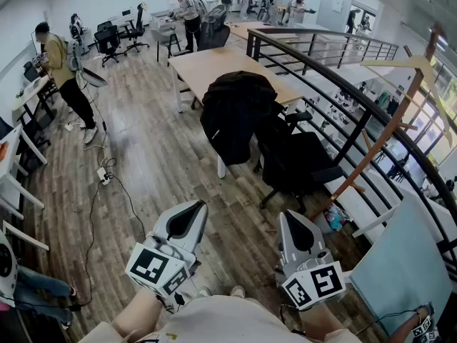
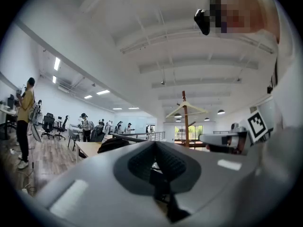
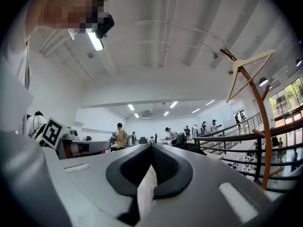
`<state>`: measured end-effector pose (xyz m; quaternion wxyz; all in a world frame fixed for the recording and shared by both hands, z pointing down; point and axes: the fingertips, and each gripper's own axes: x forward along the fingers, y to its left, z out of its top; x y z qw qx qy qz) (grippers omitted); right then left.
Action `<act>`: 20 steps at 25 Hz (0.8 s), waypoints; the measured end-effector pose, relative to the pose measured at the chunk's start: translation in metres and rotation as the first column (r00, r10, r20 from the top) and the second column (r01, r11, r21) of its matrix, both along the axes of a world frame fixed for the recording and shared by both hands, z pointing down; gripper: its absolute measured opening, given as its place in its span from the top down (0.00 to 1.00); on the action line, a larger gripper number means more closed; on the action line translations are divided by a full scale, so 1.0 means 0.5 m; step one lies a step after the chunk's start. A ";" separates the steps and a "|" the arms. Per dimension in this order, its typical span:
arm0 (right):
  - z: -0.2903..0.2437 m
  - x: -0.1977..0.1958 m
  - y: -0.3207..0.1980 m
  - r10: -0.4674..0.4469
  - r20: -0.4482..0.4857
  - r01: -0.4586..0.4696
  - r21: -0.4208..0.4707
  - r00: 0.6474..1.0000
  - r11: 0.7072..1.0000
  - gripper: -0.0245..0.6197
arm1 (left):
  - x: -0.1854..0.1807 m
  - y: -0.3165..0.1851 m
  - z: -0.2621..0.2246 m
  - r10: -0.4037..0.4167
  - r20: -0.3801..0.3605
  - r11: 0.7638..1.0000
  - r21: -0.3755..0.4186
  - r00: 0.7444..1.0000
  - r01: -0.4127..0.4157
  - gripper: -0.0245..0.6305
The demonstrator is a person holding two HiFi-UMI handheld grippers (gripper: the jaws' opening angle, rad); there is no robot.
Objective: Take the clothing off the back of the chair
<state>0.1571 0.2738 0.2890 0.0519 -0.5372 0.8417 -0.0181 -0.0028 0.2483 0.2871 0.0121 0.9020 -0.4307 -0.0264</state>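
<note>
A black jacket [image 1: 234,111] hangs over the back of a black office chair [image 1: 303,161] beside a wooden table, ahead of me in the head view. Both grippers are held low and near my body, well short of the chair. My left gripper [image 1: 191,211] and my right gripper [image 1: 295,226] are both shut, with nothing between their jaws. In the left gripper view the shut left gripper [image 2: 155,149] points level, with the jacket [image 2: 112,143] a small dark mound far beyond it. The right gripper view shows the right gripper [image 3: 152,151] closed and empty.
A wooden table [image 1: 214,61] stands behind the chair. A curved black railing [image 1: 341,84] runs along the right, with a wooden coat stand [image 1: 389,131] and hanger by it. A person [image 1: 63,73] stands at the left. Cables and a power strip [image 1: 104,176] lie on the floor.
</note>
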 end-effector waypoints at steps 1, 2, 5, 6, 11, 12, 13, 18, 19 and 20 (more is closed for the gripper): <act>0.003 0.002 -0.002 -0.001 0.004 0.001 -0.007 1.000 1.000 0.97 | 0.002 -0.001 0.000 0.001 -0.001 1.000 0.000 1.000 -0.001 0.96; 0.007 0.003 -0.005 -0.002 0.008 0.002 -0.015 1.000 1.000 0.96 | 0.003 -0.001 0.001 0.002 -0.002 1.000 -0.001 1.000 -0.002 0.96; 0.019 0.008 -0.008 0.002 0.024 -0.001 -0.038 1.000 0.999 0.96 | 0.007 -0.002 0.001 0.007 -0.002 1.000 -0.001 1.000 -0.007 0.96; 0.021 0.010 -0.009 0.007 0.035 -0.005 -0.041 0.999 0.999 0.96 | 0.009 -0.002 0.001 0.009 -0.001 1.000 -0.002 1.000 -0.009 0.96; 0.021 0.016 -0.009 0.015 0.047 -0.014 -0.037 0.999 0.999 0.96 | 0.018 -0.001 0.001 0.018 0.009 1.000 -0.001 1.000 -0.018 0.96; 0.023 0.015 -0.010 0.015 0.035 -0.014 -0.036 0.999 0.999 0.96 | 0.019 -0.002 0.002 0.020 0.012 1.000 -0.002 1.000 -0.020 0.96; 0.025 0.013 -0.011 0.013 0.027 -0.012 -0.036 1.000 0.999 0.96 | 0.020 -0.002 0.004 0.025 0.018 1.000 -0.004 1.000 -0.025 0.96; 0.045 0.012 -0.016 0.005 0.023 -0.003 -0.060 1.000 0.998 0.96 | 0.029 -0.006 0.008 0.050 0.034 0.999 -0.003 0.998 -0.050 0.96; 0.049 0.012 -0.016 0.003 0.024 -0.001 -0.066 1.000 0.998 0.96 | 0.029 -0.008 0.010 0.046 0.032 0.999 -0.007 0.998 -0.046 0.96; 0.052 0.011 -0.017 0.000 0.024 0.002 -0.070 1.000 0.998 0.96 | 0.029 -0.010 0.012 0.041 0.032 0.999 -0.009 0.999 -0.041 0.96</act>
